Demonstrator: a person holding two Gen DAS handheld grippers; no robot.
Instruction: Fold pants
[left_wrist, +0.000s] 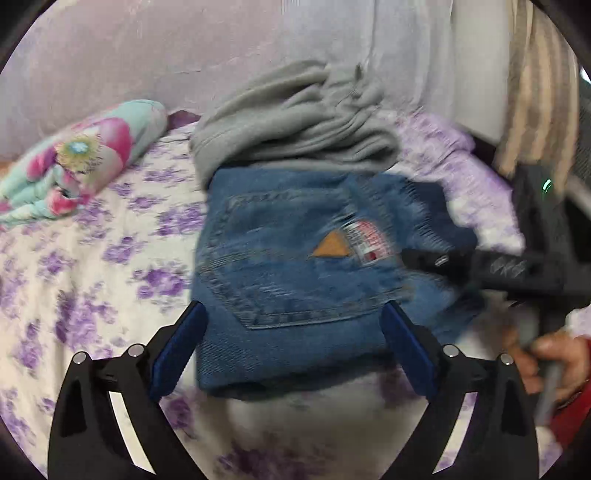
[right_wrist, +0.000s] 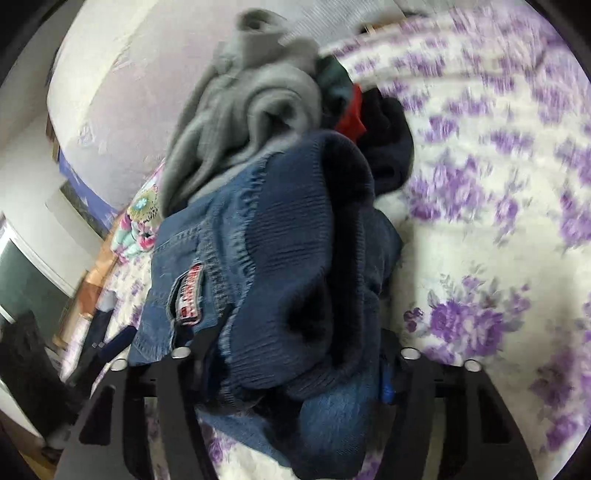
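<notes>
Folded jeans (left_wrist: 295, 273) on the bed (left_wrist: 92, 266), red-and-white pocket label (left_wrist: 371, 240) too blurred to read. Left gripper (left_wrist: 291, 343) gapes wide around them, pads clear. Right gripper (right_wrist: 295, 365) straddles the waistband; grip unclear.

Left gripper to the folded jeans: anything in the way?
Nothing visible. The left gripper is open with the jeans directly between and ahead of its fingers. The grey garment lies at the jeans' far edge, beyond them.

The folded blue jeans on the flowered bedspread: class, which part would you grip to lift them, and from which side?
Probably the near folded edge of the blue jeans, approached from the front. The stacked layers end in one thick straight edge there, facing the open left gripper, while the grey garment rests against the far edge.
</notes>
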